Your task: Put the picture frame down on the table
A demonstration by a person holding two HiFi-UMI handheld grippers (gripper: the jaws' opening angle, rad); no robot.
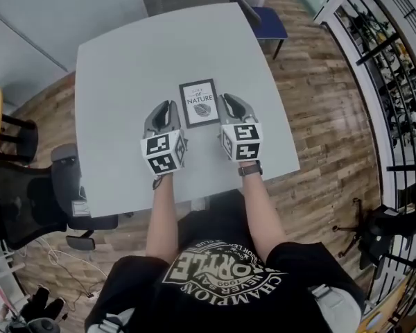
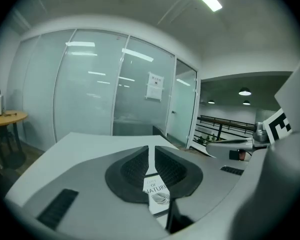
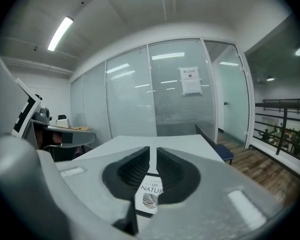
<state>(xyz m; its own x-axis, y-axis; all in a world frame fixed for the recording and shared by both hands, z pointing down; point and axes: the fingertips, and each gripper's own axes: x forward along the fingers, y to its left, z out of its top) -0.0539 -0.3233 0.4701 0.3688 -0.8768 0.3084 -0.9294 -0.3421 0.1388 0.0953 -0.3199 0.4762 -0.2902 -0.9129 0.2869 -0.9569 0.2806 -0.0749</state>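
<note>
Since the picture frame (image 1: 199, 103) lies flat on the grey tabletop (image 1: 125, 75), face up with its "of Nature" leaf print readable from where you stand, the putting-down itself looks finished. Nothing holds the frame: it rests on its back near the middle of the tabletop's near half, with no edge lifted that the head view shows. Your left tool (image 1: 168, 109) sits just beside the frame's left edge and your right tool (image 1: 229, 103) just beside its right edge, one on each side. In each tool's own view the two ribbed pads stand nearly together with only a thin slit between them and nothing in that slit, so both are closed and empty; the frame shows only below and beyond the jaws, on the tabletop. What is left, by my reading, is only to draw both tools back toward you. Further out, a blue chair (image 1: 267, 21) stands at the far right corner and a black office chair (image 1: 28, 196) off the left side.
</note>
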